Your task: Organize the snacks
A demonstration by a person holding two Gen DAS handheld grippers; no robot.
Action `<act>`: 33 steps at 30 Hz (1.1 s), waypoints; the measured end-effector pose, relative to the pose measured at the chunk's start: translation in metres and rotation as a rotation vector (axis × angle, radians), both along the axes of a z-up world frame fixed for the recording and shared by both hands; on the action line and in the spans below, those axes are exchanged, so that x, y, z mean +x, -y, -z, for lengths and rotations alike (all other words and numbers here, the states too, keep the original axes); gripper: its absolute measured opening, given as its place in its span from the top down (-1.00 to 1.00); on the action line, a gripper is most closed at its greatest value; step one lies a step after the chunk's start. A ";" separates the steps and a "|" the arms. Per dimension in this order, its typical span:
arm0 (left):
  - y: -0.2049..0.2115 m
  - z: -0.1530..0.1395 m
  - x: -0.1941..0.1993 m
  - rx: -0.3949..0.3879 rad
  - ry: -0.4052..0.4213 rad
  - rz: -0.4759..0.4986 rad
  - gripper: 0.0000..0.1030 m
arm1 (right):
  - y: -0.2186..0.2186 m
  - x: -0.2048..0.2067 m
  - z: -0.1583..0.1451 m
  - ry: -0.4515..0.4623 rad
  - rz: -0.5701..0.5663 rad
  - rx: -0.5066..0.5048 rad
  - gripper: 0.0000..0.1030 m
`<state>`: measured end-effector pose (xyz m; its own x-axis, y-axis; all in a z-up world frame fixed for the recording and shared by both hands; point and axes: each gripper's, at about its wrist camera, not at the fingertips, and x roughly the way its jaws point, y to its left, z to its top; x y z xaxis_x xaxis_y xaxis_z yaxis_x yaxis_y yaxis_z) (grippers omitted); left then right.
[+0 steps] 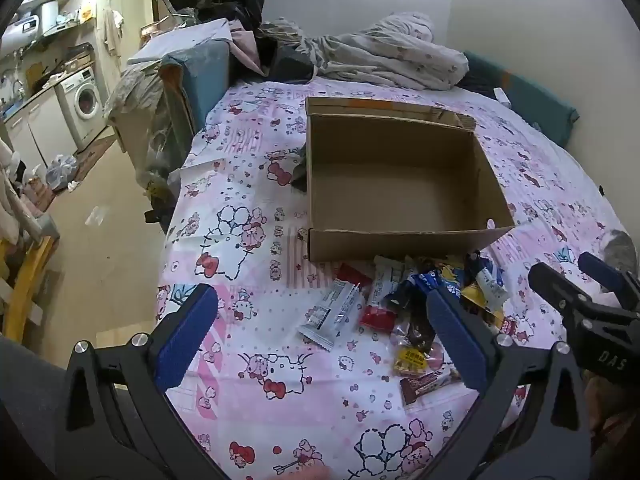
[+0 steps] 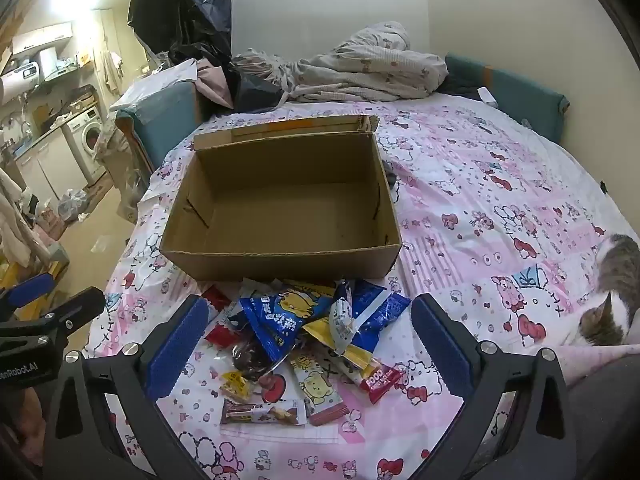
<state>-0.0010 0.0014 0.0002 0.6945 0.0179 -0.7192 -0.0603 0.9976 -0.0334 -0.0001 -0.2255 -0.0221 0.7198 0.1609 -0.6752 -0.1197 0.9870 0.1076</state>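
Observation:
An open, empty cardboard box (image 1: 400,184) (image 2: 280,204) sits on a bed with a pink cartoon-print sheet (image 1: 248,240) (image 2: 480,200). A pile of wrapped snacks (image 1: 408,312) (image 2: 304,336) lies just in front of the box: blue packets, a white bar wrapper (image 1: 332,312), a brown wafer bar (image 2: 262,412), yellow and red packs. My left gripper (image 1: 320,328) hovers open above the pile's left side, nothing between its blue pads. My right gripper (image 2: 312,340) hangs open over the pile, also holding nothing. In each view the other gripper shows at the edge.
A grey and white cat (image 2: 612,304) lies on the sheet at the right, close to the right gripper. Crumpled bedding (image 2: 360,68) and teal cushions (image 2: 520,92) line the far side. The bed's left edge drops to a floor with a washing machine (image 1: 82,100).

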 end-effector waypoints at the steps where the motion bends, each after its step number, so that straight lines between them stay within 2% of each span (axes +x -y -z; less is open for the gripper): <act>1: -0.001 0.000 0.000 0.000 -0.001 -0.008 -1.00 | 0.000 0.000 0.000 0.001 0.000 0.000 -1.00; 9: 0.005 -0.003 0.005 0.026 -0.012 0.001 -1.00 | 0.000 0.000 -0.001 0.002 0.007 -0.010 -1.00; 11: -0.002 -0.003 0.001 0.005 0.005 -0.005 -1.00 | 0.000 0.007 -0.001 0.002 0.012 -0.009 -1.00; 33: -0.004 -0.003 0.002 0.001 0.000 -0.013 -1.00 | 0.004 0.000 0.002 -0.013 0.013 0.022 -1.00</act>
